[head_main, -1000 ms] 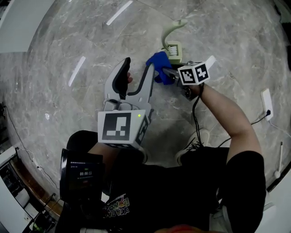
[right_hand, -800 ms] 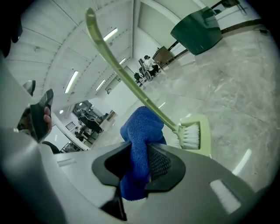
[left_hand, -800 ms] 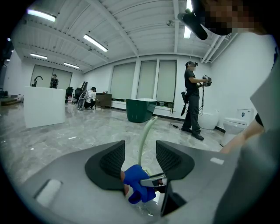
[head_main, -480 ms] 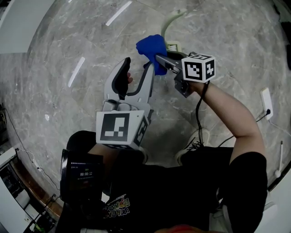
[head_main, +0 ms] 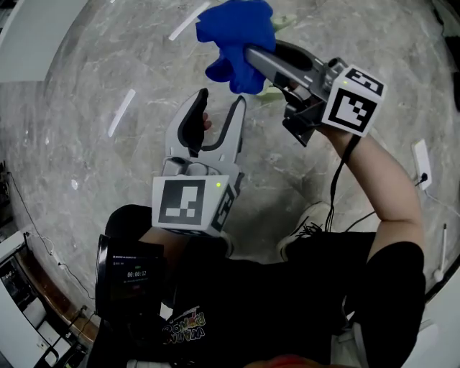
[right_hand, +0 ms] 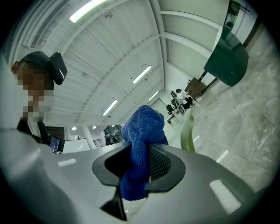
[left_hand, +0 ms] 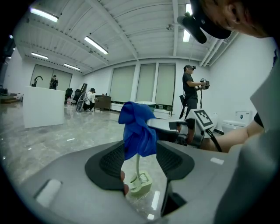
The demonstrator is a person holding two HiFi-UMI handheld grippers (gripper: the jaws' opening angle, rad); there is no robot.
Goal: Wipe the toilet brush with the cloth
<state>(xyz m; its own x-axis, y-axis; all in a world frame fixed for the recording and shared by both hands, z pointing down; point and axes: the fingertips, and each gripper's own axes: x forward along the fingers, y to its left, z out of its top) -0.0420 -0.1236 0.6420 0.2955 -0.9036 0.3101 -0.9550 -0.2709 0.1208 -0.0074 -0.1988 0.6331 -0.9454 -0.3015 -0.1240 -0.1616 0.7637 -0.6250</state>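
My right gripper [head_main: 253, 56] is raised high and shut on a bunched blue cloth [head_main: 236, 42], which hangs from its jaws. In the right gripper view the cloth [right_hand: 142, 144] fills the gap between the pads. A pale green toilet brush [left_hand: 139, 183] stands in its holder on the marble floor, seen through the left jaws below the cloth [left_hand: 136, 131]. In the head view the cloth hides most of the brush; only its curved handle tip [head_main: 285, 21] shows. My left gripper [head_main: 219, 100] stays lower, open, nothing between its fingers, pointing toward the brush.
A white power strip [head_main: 422, 164] with a cord lies on the floor at the right. A black cable [head_main: 316, 208] hangs from the right gripper. A timer screen [head_main: 129, 277] sits at my waist. People [left_hand: 191, 89] stand far back, near a white counter [left_hand: 43, 107].
My right gripper has lifted the blue cloth from floor level beside the brush to well above it, tilting upward. The left gripper has kept still.
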